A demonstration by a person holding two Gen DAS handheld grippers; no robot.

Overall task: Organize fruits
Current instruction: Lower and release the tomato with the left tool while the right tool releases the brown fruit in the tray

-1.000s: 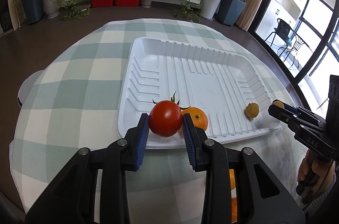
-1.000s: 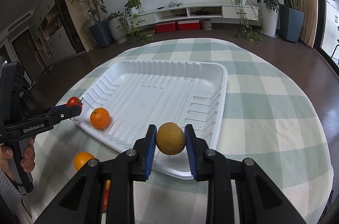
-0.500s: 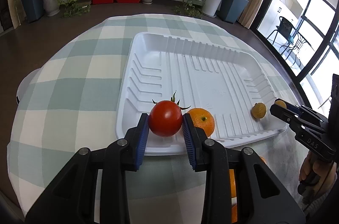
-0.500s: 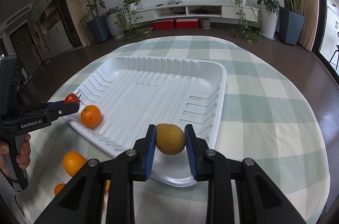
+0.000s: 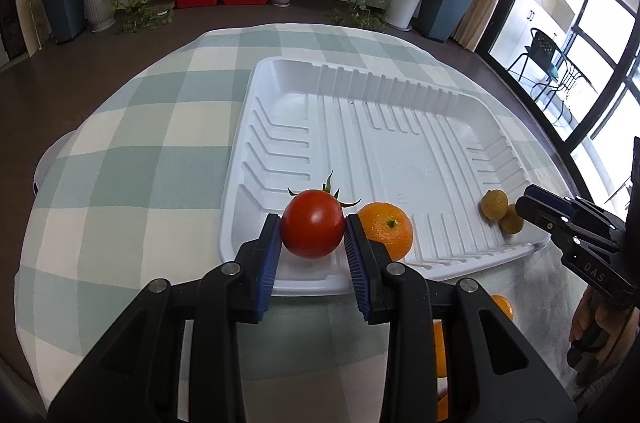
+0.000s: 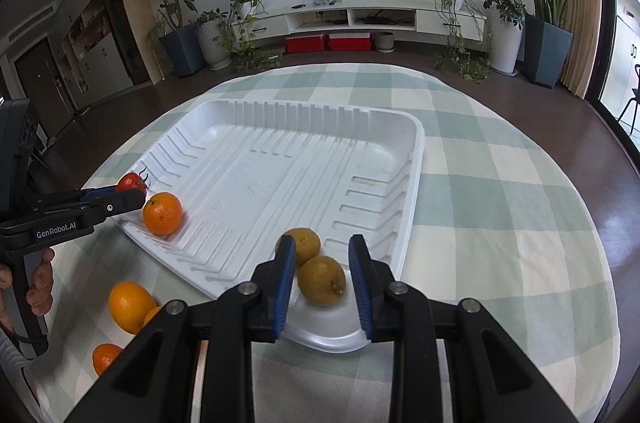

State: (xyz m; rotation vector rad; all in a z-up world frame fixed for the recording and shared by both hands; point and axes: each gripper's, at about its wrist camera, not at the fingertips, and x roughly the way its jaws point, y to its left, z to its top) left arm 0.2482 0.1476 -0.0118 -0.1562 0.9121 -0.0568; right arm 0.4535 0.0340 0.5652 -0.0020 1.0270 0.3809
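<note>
A white ribbed tray (image 5: pixel 384 127) (image 6: pixel 280 159) lies on the checked tablecloth. My left gripper (image 5: pixel 312 243) is shut on a red tomato (image 5: pixel 313 227) over the tray's near left corner, beside an orange (image 5: pixel 386 231) (image 6: pixel 162 214) in the tray. My right gripper (image 6: pixel 322 275) is open around a yellow-brown fruit (image 6: pixel 321 286) that rests in the tray's near corner, touching a second one (image 6: pixel 306 243). Both fruits show in the left wrist view (image 5: pixel 495 203).
Several oranges (image 6: pixel 130 306) lie on the cloth in front of the tray, between the two grippers. The round table's edge (image 6: pixel 600 243) drops to a dark floor. Plants and a TV shelf stand far behind.
My right gripper has opened and let go of the yellow-brown fruit, which now rests in the tray. My left gripper has moved the tomato slightly forward over the tray.
</note>
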